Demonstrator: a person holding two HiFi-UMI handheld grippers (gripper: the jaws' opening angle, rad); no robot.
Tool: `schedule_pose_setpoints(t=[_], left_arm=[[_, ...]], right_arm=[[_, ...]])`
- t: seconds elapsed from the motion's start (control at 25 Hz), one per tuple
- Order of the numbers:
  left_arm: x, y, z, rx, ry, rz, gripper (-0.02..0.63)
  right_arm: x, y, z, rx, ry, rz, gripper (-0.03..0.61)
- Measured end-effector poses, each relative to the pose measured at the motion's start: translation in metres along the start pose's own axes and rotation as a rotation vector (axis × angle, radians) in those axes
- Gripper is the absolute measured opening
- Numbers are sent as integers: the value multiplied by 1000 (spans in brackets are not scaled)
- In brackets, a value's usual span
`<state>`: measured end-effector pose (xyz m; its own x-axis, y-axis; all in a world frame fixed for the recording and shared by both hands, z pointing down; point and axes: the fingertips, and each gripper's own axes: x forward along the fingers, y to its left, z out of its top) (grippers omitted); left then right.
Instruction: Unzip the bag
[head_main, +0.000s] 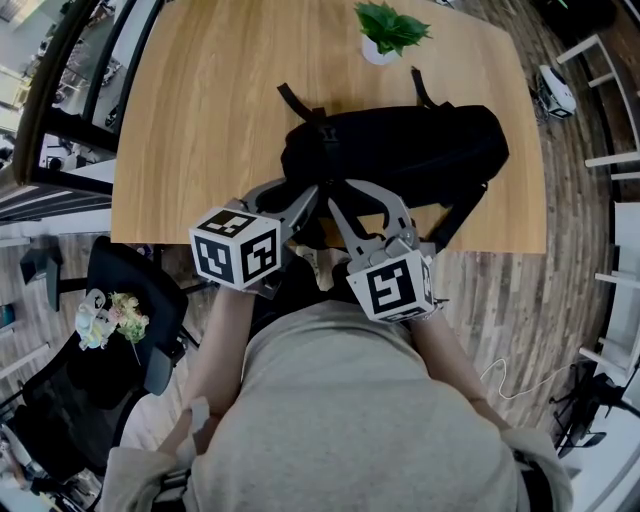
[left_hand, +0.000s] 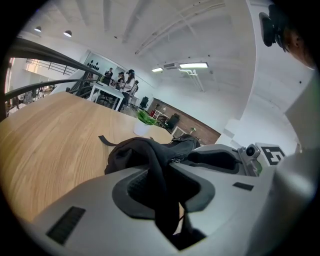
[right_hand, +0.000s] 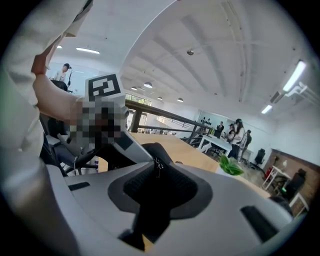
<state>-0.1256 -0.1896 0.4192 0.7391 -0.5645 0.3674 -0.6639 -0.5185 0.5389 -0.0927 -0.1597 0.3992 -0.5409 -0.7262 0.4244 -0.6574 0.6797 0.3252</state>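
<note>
A soft black fabric bag (head_main: 400, 150) lies on its side near the front edge of a pale wooden table (head_main: 200, 120), its straps trailing. The left gripper (left_hand: 167, 165) is clamped on a raised fold of the bag's cloth. Just beside it, the right gripper (right_hand: 157, 167) has its pads pressed on dark material, and a small metal zip pull (right_hand: 158, 164) glints at their tips, apparently caught between them. Both tools meet at the bag's near end, close to the person's body. The step in hand looks to be the grip before the pull. Next, the right gripper would need to draw the pull along the zip's line while the left braces the cloth taut. A small potted green plant (head_main: 385, 30) stands at the table's far edge.
</note>
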Motion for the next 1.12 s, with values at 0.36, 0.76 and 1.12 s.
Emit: schedule_pose_setpoints(t=[0.36, 0.76, 1.12], left_arm=[[3, -1, 9, -10, -2, -32, 97], [6, 7, 16, -28, -4, -67, 97], [9, 9, 16, -38, 17, -118, 95]], right_arm=[[11, -3, -3, -181, 44, -60, 103], [29, -8, -5, -189, 62, -44, 115], [47, -7, -18, -175, 112, 53, 123]])
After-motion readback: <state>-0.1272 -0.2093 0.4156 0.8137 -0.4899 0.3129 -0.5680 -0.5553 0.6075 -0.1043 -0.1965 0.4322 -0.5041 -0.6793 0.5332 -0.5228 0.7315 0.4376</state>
